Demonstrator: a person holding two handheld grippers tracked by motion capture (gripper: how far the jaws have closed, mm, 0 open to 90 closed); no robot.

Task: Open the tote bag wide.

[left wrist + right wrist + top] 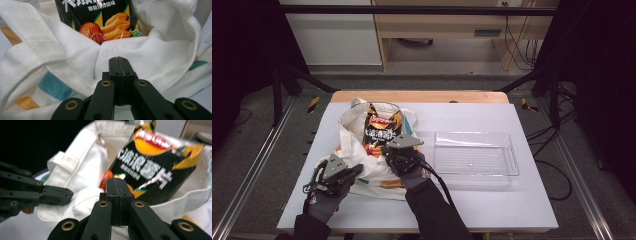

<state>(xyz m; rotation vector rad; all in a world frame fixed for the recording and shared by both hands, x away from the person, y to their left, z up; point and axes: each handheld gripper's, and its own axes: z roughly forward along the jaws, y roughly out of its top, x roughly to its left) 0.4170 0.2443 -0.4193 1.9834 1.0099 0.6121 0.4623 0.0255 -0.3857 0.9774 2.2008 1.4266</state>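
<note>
I hold a pair of tongs in each hand over the white table (492, 200). A white canvas tote bag (357, 150) with coloured patches lies toward the table's left edge, mouth open toward me, and a black crisp packet (381, 131) sits partly inside it.

Left tongs (353, 171): in the left gripper view the jaws are pressed fully together just in front of the bag's hem (125, 50). I cannot tell whether any cloth is pinched between them. Their position at the near rim looks meant to pin or steady the bag.

Right tongs (396, 152): in the right gripper view the jaws are likewise closed tight, their tips over the lower part of the crisp packet (155, 172) at the bag mouth. Whether they grip the packet or the hem is not clear.

A clear plastic tray (512, 160) stands empty just right of the bag, toward the table's right edge. I judge it the likely destination for the packet.
</note>
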